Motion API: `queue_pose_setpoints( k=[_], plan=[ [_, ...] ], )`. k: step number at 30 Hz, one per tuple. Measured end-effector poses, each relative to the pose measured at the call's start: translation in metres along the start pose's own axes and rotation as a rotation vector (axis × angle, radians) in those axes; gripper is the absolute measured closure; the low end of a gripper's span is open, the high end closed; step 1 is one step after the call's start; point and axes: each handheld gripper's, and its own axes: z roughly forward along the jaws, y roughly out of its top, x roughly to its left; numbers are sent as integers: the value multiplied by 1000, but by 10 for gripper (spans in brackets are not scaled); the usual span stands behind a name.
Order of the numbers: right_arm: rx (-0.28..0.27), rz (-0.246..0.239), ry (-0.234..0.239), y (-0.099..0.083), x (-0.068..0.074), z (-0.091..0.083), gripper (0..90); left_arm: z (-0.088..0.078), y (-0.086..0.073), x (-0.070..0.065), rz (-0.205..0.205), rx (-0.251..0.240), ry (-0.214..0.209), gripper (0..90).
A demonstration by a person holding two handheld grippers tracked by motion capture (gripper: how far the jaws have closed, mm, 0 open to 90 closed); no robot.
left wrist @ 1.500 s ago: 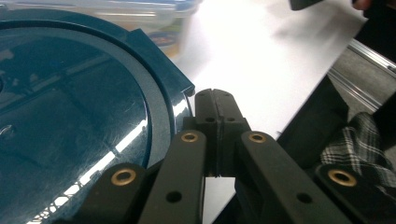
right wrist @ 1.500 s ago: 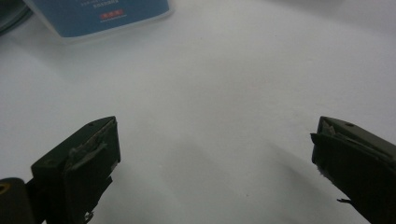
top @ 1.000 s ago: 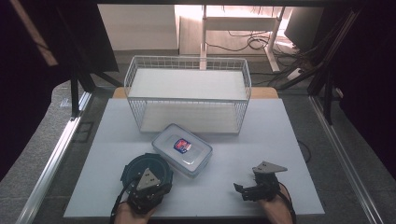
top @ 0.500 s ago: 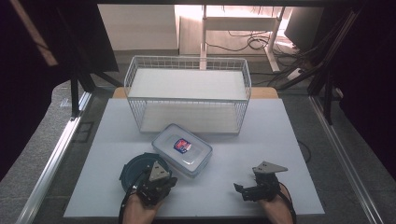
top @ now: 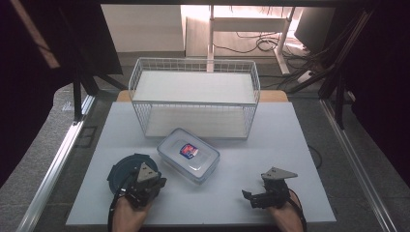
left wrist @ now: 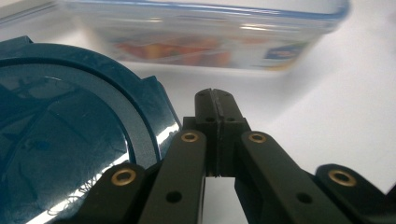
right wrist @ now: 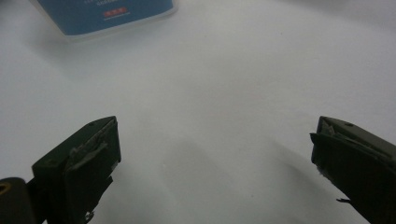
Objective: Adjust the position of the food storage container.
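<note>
I'm resting my left hand-held gripper [left wrist: 215, 100], pressed together, beside the stiff, slick dark blue lid [top: 126, 169]; right hand-held gripper [right wrist: 212, 158] spread; I'm judging the rim best for pinching

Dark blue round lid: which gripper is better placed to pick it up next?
Left, probably. The left gripper sits right beside the dark blue round lid, though its jaws are shut. The right gripper, jaws open, rests across the table, past the clear container.
</note>
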Motion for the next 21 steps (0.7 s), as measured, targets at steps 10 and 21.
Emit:
queue_pose_setpoints(
  k=[10, 21],
  plan=[
    [-4, 0, 3, 0, 0, 1, 12, -8, -4, 41, -72, -14, 48, 900],
    [-1, 3, 0, 0, 0, 1, 12, -17, -8, 86, -145, -22, 97, 900]
  ],
)
